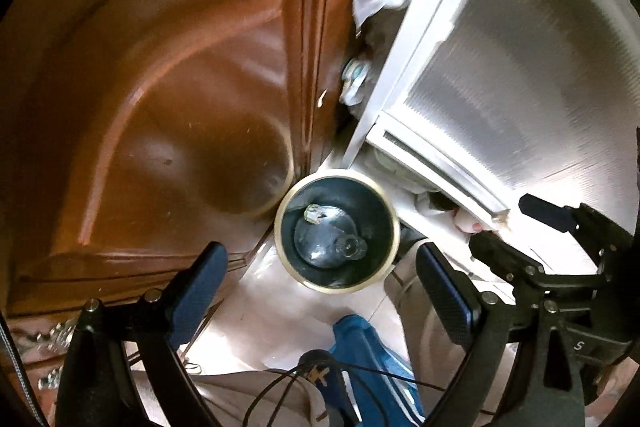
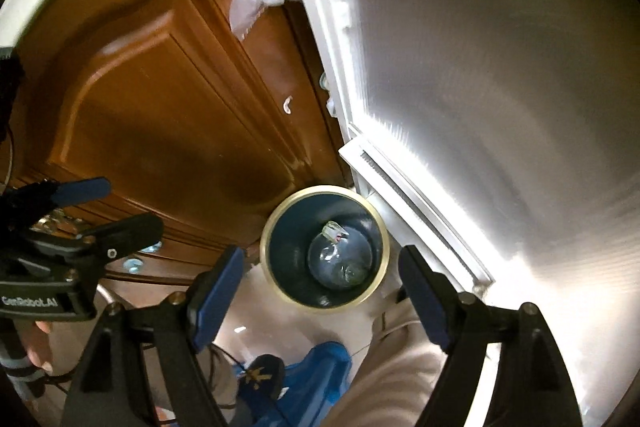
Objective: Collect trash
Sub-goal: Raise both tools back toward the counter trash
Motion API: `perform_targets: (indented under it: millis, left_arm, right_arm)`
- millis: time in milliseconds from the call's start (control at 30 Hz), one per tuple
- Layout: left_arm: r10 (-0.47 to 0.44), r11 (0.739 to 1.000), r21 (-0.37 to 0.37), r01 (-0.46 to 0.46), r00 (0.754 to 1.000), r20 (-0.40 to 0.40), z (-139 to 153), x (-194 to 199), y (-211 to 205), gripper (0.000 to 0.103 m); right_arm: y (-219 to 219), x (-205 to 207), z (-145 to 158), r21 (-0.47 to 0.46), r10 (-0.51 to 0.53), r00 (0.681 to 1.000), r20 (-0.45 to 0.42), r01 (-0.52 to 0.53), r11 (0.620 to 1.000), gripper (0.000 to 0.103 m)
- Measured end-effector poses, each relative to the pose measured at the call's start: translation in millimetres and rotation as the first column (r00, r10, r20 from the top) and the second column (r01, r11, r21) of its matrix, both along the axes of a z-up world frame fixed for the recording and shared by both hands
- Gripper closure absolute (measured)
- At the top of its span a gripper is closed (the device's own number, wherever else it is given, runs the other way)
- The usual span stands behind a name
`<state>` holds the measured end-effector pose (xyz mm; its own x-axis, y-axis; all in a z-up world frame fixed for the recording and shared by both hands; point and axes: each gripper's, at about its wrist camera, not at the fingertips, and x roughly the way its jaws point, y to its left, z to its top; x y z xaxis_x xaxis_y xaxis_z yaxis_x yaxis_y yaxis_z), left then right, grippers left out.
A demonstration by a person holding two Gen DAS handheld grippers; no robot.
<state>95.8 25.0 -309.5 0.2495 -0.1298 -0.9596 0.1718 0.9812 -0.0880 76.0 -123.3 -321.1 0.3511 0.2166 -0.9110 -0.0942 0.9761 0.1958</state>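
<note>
Hovering above bin [image 1: 337, 231], both tongs — left tongs [image 1: 320, 301], right tongs [image 2: 320, 301] — are standing wide apart w/ nothing between. Trash [image 1: 318, 213] is lying inside bin, at bottom. Risk: bin is sitting tight betw. wooden door [image 1: 180, 87] & white panel [image 1: 520, 67]; tongs could be clipping its rim, tipping contents out.

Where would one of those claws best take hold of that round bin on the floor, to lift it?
Probably the pale rim, from straight above. The bin stands upright with its mouth open to both grippers, so one finger could go inside and one outside the thin wall. The side facing the wooden door and white panel looks cramped; the floor side is freer.
</note>
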Motion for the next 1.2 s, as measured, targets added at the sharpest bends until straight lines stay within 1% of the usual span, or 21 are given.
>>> perform_targets:
  millis: [100,200,267,300,400,467,533,667,733,867,900,1000,1067,1133,1200]
  left_arm:
    - [-0.002,0.999,-0.043,0.003,0.999,0.032,24.2,-8.4,-1.3,0.009]
    - [-0.03,0.998,-0.054,0.035,0.996,0.083,50.7,-19.5,-5.8,0.009]
    - [-0.055,0.997,-0.053,0.062,0.991,0.123,67.6,-27.2,-9.2,0.009]
    - [-0.069,0.996,-0.049,0.077,0.987,0.148,77.9,-31.5,-11.6,0.009]
    - [-0.112,0.992,-0.034,0.122,0.969,0.218,107.1,-43.6,-17.8,0.009]
    - [-0.112,0.99,-0.058,0.131,0.958,0.265,125.4,-49.4,-17.2,0.009]
    - [-0.107,0.987,-0.082,0.139,0.944,0.311,147.3,-53.4,-16.1,0.009]
    - [-0.094,0.982,-0.116,0.149,0.918,0.385,188.2,-53.4,-15.2,0.009]
    - [-0.094,0.979,-0.125,0.16,0.904,0.418,210.6,-50.9,-13.7,0.009]
    - [-0.065,0.983,-0.124,0.138,0.882,0.466,252.6,-36.8,-10.0,0.009]
    - [-0.05,0.985,-0.118,0.122,0.873,0.485,262.3,-29.8,-7.7,0.009]
    - [-0.023,0.991,-0.1,0.085,0.863,0.504,277.7,-8.3,-3.0,0.009]
    - [-0.011,0.991,-0.108,0.075,0.867,0.499,283.5,8.2,-2.2,0.009]
    - [-0.005,0.99,-0.12,0.074,0.873,0.488,287.6,27.4,-3.3,0.009]
    - [-0.008,0.987,-0.135,0.082,0.879,0.476,289.2,46.6,-7.9,0.009]
  right_arm:
    - [-0.8,-12.0,21.3,0.014,0.02,0.999,0.035,-0.021,1.0,0.023]
    - [4.2,-25.8,44.0,-0.021,0.056,0.994,0.097,-0.054,0.998,0.023]
    - [9.5,-36.3,62.8,-0.066,0.094,0.982,0.161,-0.084,0.994,0.023]
    - [12.3,-43.7,76.3,-0.092,0.114,0.97,0.213,-0.096,0.991,0.023]
    - [12.5,-58.4,108.1,-0.09,0.146,0.929,0.34,-0.122,0.988,0.023]
    - [12.1,-65.6,131.7,-0.101,0.155,0.898,0.412,-0.124,0.987,0.023]
    - [8.8,-69.7,152.9,-0.091,0.147,0.882,0.449,-0.118,0.989,0.023]
    - [-5.5,-66.1,193.3,-0.059,0.095,0.87,0.484,-0.076,0.995,0.023]
    - [-11.6,-60.4,216.9,-0.063,0.074,0.856,0.511,-0.049,0.997,0.023]
    - [-23.6,-47.2,261.5,-0.077,0.035,0.81,0.586,0.012,0.997,0.023]
    - [-26.9,-46.8,271.2,-0.076,0.024,0.8,0.599,0.027,0.997,0.023]
    - [-36.1,-30.5,294.2,-0.091,0.004,0.777,0.63,0.069,0.993,0.023]
    - [-41.4,-14.8,300.5,-0.096,-0.009,0.781,0.624,0.088,0.991,0.023]
    - [-48.2,8.7,299.1,-0.063,-0.028,0.805,0.593,0.081,0.995,0.023]
    - [-55.0,31.4,294.3,-0.038,-0.057,0.819,0.57,0.095,0.995,0.023]
